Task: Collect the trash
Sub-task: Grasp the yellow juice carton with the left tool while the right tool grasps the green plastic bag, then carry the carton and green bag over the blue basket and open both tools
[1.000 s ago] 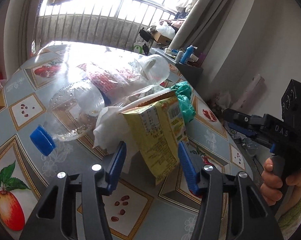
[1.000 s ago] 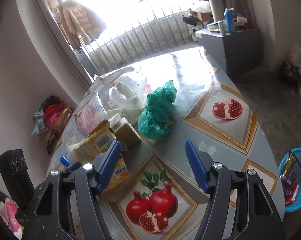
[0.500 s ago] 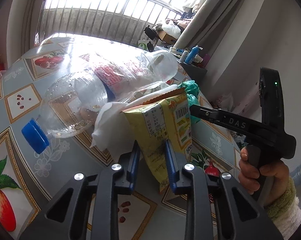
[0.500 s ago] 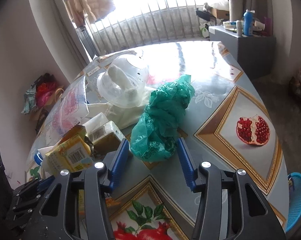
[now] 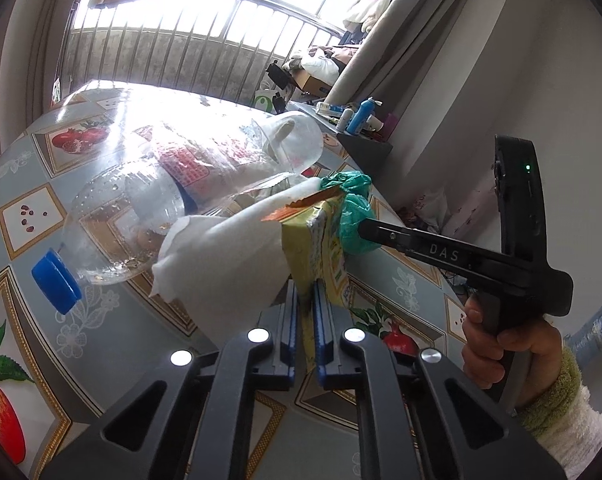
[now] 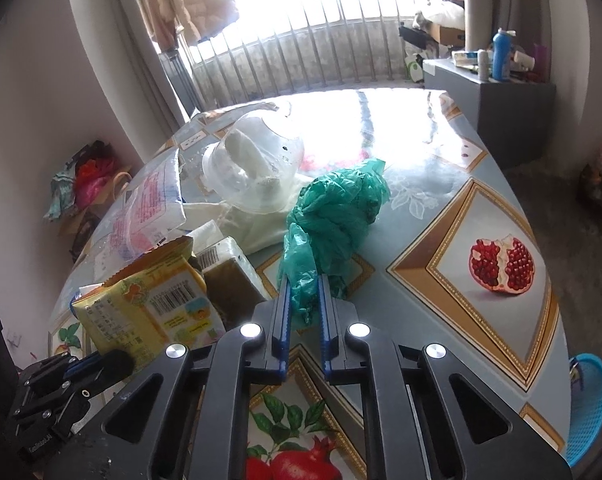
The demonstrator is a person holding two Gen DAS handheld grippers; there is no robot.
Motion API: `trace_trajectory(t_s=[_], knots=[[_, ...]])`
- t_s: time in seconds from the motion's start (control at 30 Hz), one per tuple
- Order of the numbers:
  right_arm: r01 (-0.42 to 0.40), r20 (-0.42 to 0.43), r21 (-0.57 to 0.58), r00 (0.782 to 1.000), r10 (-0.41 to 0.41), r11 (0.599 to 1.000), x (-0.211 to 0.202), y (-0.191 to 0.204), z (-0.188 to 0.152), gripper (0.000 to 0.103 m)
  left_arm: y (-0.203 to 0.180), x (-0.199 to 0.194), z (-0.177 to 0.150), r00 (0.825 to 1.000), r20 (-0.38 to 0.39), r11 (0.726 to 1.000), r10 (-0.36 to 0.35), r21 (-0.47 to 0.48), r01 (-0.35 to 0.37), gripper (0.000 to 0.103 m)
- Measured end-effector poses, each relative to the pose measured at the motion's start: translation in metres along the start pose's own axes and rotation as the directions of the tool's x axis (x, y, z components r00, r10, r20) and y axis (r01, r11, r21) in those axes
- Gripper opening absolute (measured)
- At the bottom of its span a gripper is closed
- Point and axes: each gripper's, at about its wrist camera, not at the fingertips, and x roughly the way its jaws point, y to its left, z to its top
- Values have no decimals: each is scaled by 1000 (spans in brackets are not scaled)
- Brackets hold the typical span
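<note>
My left gripper (image 5: 306,292) is shut on a yellow snack packet (image 5: 315,240), lifted off the table with a white tissue (image 5: 225,256) hanging against it. The packet also shows in the right wrist view (image 6: 149,308). My right gripper (image 6: 304,280) is shut on the near end of a crumpled green plastic bag (image 6: 337,208) that lies on the table. The green bag also shows in the left wrist view (image 5: 353,208), with the right gripper (image 5: 367,230) reaching into it.
A clear plastic bottle (image 5: 113,224) with a blue cap (image 5: 55,282) lies on the fruit-patterned table (image 6: 461,184). A clear plastic cup (image 6: 257,172), a printed wrapper (image 6: 149,208) and a brown block pack (image 6: 229,276) lie nearby. A blue basket (image 6: 587,404) stands on the floor at right.
Both grippers moved forward and closed: the left on the yellow packet, the right on the green bag. The packet has risen with the tissue.
</note>
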Motion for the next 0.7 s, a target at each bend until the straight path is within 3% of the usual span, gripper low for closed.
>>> trace_trajectory(t_s=[0.7], knots=[[50,135,73,989,-59,996,-86,-10,-10,7,-40,-42,10,991,80,989,-108,114,98,1]])
